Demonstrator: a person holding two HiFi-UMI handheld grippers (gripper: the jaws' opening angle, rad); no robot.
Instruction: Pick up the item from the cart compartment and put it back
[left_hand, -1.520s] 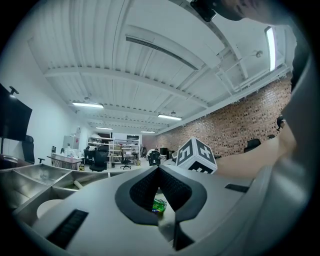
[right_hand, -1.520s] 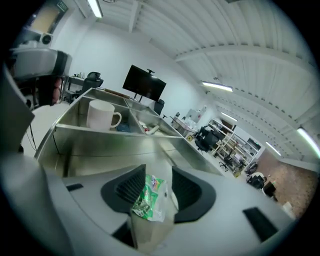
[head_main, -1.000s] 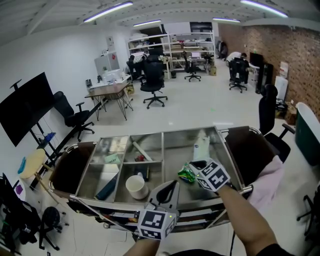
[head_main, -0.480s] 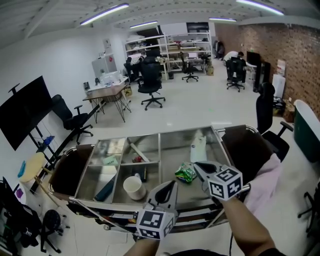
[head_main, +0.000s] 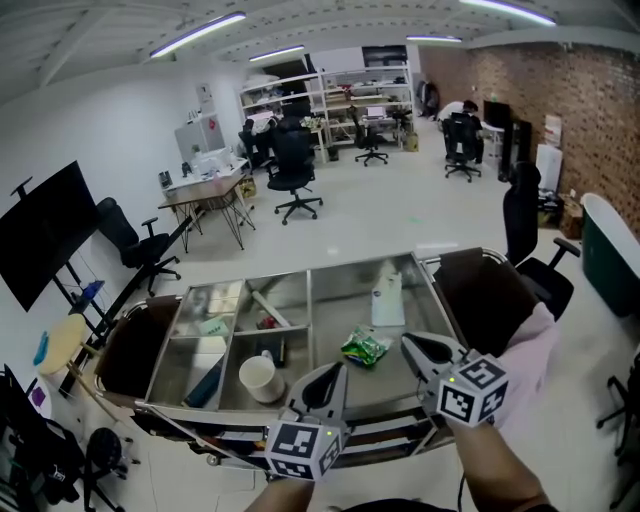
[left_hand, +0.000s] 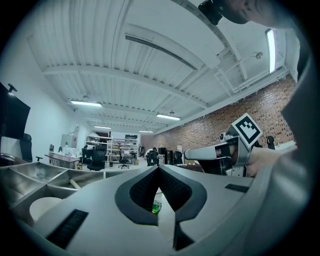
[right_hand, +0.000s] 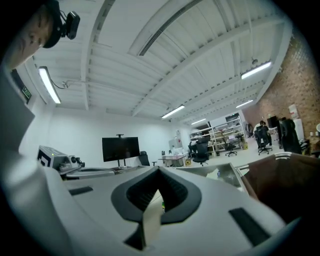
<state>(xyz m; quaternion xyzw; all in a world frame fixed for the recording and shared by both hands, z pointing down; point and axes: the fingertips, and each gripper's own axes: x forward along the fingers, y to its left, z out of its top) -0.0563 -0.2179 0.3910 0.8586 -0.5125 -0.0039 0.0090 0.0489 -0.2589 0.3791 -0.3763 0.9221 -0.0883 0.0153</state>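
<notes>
The green packet (head_main: 365, 347) is shown lying on the floor of the cart's large right compartment (head_main: 335, 300), near a white bottle (head_main: 388, 297). The right gripper (head_main: 411, 343) is held just beside the packet without touching it, its jaws pressed together on nothing. The left gripper (head_main: 337, 369), likewise closed and empty, is held over the near rim, near a white cup (head_main: 258, 378).

Green crumpled packet (head_main: 365, 347), shiny, lying loose on floor of cart (head_main: 335, 320), large right compartment, near front edge, just in front of white bottle (head_main: 388, 297).
</notes>
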